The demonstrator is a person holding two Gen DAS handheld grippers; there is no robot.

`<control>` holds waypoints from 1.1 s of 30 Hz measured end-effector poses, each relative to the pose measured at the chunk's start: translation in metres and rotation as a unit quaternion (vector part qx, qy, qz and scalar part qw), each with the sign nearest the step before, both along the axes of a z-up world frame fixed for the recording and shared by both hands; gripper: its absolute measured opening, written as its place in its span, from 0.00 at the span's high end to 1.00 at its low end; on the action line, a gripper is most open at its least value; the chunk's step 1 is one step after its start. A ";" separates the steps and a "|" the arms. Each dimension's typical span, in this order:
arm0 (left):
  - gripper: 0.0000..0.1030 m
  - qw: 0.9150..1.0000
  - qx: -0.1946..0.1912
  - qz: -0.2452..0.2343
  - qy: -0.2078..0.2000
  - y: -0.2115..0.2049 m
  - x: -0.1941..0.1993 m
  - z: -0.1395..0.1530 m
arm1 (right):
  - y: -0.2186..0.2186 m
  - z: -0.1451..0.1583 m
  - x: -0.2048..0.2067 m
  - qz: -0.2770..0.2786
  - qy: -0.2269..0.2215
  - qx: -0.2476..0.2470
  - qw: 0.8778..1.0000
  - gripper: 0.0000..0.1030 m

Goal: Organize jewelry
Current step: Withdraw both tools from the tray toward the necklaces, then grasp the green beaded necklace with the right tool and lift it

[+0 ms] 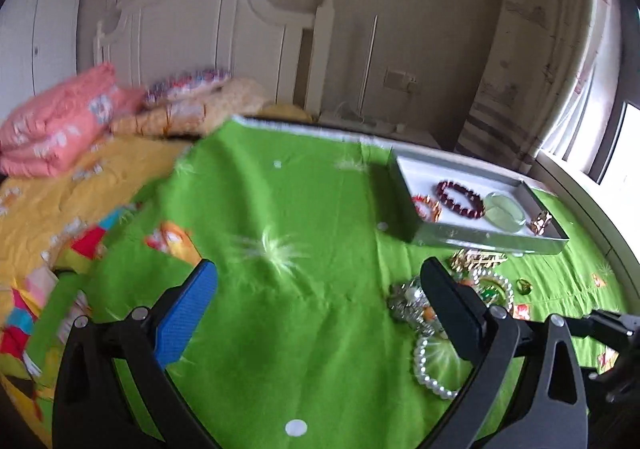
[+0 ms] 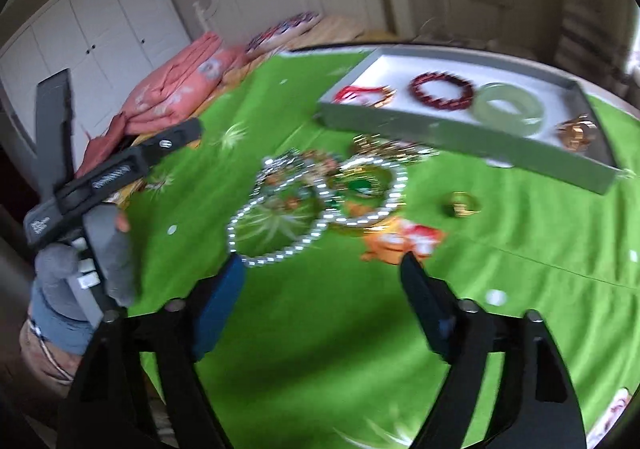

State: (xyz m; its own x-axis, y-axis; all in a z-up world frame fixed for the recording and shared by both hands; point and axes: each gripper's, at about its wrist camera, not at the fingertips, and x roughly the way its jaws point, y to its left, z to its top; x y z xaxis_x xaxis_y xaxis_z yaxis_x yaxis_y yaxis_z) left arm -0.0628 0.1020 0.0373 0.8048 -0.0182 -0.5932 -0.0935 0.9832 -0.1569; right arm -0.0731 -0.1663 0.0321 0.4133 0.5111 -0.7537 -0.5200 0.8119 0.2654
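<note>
A grey tray (image 2: 460, 129) (image 1: 488, 239) on the green cloth holds a red string bracelet (image 2: 368, 93), a dark red bead bracelet (image 2: 442, 92) (image 1: 460, 197), a pale green bangle (image 2: 508, 109) (image 1: 505, 209) and a gold piece (image 2: 576, 135). In front of it lies a pile of loose jewelry: pearl bracelets (image 2: 276, 233) (image 1: 434, 373), a green and gold bangle (image 2: 364, 189), a gold chain (image 1: 476, 261) and a gold ring (image 2: 462, 205) (image 1: 524, 285). My right gripper (image 2: 324, 269) is open and empty, just short of the pile. My left gripper (image 1: 320, 269) is open and empty, left of the pile.
The green cloth (image 1: 300, 209) covers a board on a bed with a yellow sheet (image 1: 60, 193). Folded pink bedding (image 1: 60, 121) and pillows lie at the head by a white headboard (image 1: 208, 33). A window is at the right. The gloved left hand (image 2: 92, 257) holds its gripper at the left.
</note>
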 end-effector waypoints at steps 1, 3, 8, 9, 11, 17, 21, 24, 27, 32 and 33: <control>0.02 1.000 -0.015 -0.006 0.023 0.003 0.006 -0.006 | 0.005 -0.002 0.002 0.001 0.007 -0.004 1.000 0.35; 0.02 0.998 -0.049 -0.011 0.047 0.011 0.011 -0.016 | 0.011 -0.006 0.006 0.000 0.025 0.002 1.000 0.43; 0.02 0.995 -0.088 -0.010 0.040 0.022 0.008 -0.020 | 0.020 -0.010 0.009 0.002 0.044 0.008 0.999 0.50; 0.02 0.995 -0.089 -0.014 0.038 0.021 0.008 -0.020 | 0.023 -0.010 0.009 0.001 0.041 0.004 0.999 0.50; 0.02 0.995 -0.096 -0.021 0.033 0.022 0.007 -0.020 | 0.027 -0.009 0.010 -0.006 0.037 -0.005 0.999 0.51; 0.02 0.993 -0.113 -0.025 0.020 0.027 0.001 -0.017 | 0.046 -0.009 0.020 -0.026 0.032 -0.029 0.999 0.67; 0.02 0.992 -0.115 -0.039 0.017 0.025 -0.002 -0.017 | 0.048 -0.010 0.019 -0.041 0.009 -0.054 0.998 0.88; 0.02 0.992 -0.112 -0.046 0.017 0.023 -0.004 -0.017 | 0.035 -0.003 0.017 -0.043 -0.007 -0.003 0.999 0.90; 0.02 0.992 -0.113 -0.046 0.016 0.020 -0.004 -0.017 | 0.018 0.015 0.012 -0.031 -0.031 0.083 0.996 0.90; 0.02 0.992 -0.114 -0.047 0.016 0.019 -0.004 -0.017 | -0.011 0.049 0.015 -0.010 -0.046 0.235 0.971 0.90; 0.02 0.992 -0.114 -0.048 0.016 0.019 -0.004 -0.017 | -0.016 0.056 0.015 -0.013 -0.054 0.243 0.968 0.90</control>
State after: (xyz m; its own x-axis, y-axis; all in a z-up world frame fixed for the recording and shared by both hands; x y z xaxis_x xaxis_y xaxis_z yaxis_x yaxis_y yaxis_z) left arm -0.0670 0.1215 0.0206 0.7744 -0.2301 -0.5894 -0.0097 0.9272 -0.3746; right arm -0.0580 -0.1823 0.0881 0.4945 0.7830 -0.3773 -0.5470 0.6177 0.5650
